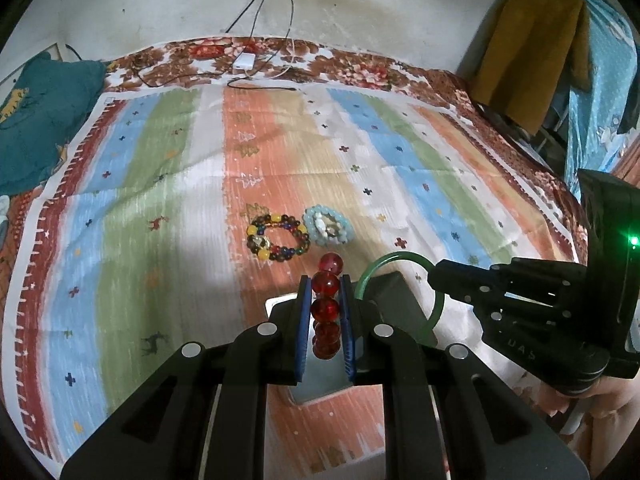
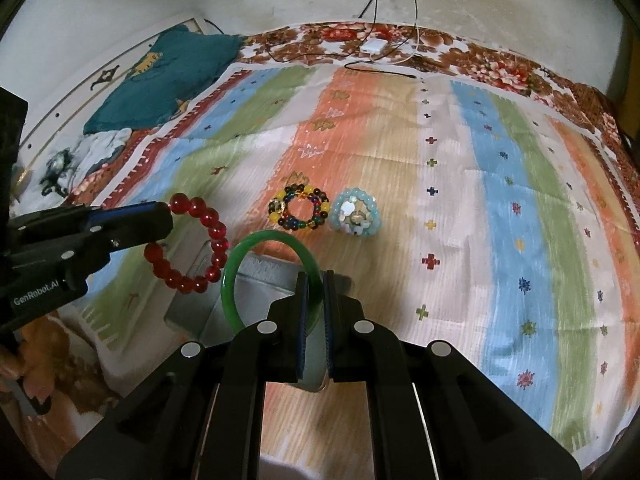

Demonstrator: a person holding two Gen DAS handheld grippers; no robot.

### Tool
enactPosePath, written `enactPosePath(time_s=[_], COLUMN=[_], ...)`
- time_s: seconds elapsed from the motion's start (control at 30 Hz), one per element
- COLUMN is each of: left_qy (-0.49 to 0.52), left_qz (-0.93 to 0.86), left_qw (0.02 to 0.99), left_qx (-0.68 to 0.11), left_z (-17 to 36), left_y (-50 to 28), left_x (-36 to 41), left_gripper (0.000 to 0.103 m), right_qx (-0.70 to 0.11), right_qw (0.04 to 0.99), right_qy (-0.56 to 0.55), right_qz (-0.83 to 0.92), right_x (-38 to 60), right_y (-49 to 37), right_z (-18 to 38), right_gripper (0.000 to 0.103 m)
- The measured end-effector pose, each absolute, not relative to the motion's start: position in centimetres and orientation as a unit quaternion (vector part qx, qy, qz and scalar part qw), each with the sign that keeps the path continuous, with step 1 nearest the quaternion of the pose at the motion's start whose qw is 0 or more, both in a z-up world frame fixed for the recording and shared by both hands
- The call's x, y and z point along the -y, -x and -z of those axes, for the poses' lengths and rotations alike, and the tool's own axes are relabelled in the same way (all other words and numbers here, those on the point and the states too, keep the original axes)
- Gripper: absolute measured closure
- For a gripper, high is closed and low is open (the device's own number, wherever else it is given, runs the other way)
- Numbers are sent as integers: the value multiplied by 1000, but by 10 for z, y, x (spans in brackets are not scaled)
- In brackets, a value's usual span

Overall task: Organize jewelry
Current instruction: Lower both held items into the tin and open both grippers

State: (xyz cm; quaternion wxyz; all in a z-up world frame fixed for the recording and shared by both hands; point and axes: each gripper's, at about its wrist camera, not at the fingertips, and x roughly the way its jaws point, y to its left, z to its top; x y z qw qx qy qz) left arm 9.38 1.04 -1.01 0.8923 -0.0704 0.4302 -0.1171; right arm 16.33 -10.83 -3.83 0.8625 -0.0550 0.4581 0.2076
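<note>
Fingers (image 1: pixel 305 320) on the left gripper (image 1: pixel 326 316) pinch the red bracelet (image 1: pixel 327 307) edge-on, beads stacked between the pads. Right gripper (image 2: pixel 315 312) clamps the green bangle (image 2: pixel 234 280), ring hanging out toward nine o'clock. Both pieces hover above a grey box (image 2: pixel 192 304) on the bed's striped cloth (image 2: pixel 460 208). Two more bracelets, multicolour (image 2: pixel 299 208) and pale blue (image 2: pixel 356 216), lie touching at twelve o'clock beyond the box. Looks like a drop-off: best to lower each piece well inside the box before spreading the fingers, one at a time, so bangle and beads don't knock or roll off.
</note>
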Motion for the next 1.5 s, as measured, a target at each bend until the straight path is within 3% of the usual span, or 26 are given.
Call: enactPosePath(time_s=[0.27, 0.3, 0.37, 0.43, 0.63, 1.07, 1.5], left_qy=[68, 73, 80, 85, 97, 80, 68], left_qz=[116, 114, 107, 100, 77, 43, 37], left_qw=[882, 879, 878, 880, 881, 879, 872], left_qx=[-452, -458, -459, -456, -457, -467, -483], left_z=[20, 22, 23, 22, 23, 29, 37], left_y=[-93, -95, -96, -97, -103, -128, -154], left_x=[-5, -7, -10, -14, -27, -38, -41], left_gripper=[90, 90, 84, 75, 63, 37, 31], right_qx=[-463, -462, -460, -461, -465, -468, -470], right_qw=[858, 859, 861, 861, 861, 862, 867], right_qy=[41, 39, 37, 37, 41, 33, 46], right_qz=[-218, -217, -212, -210, -203, -191, -156], right_x=[109, 110, 111, 111, 111, 117, 119], right_y=[-161, -162, -162, -163, -168, -184, -218], right_z=[41, 40, 39, 40, 43, 44, 49], right_gripper=[91, 87, 60, 59, 58, 38, 26])
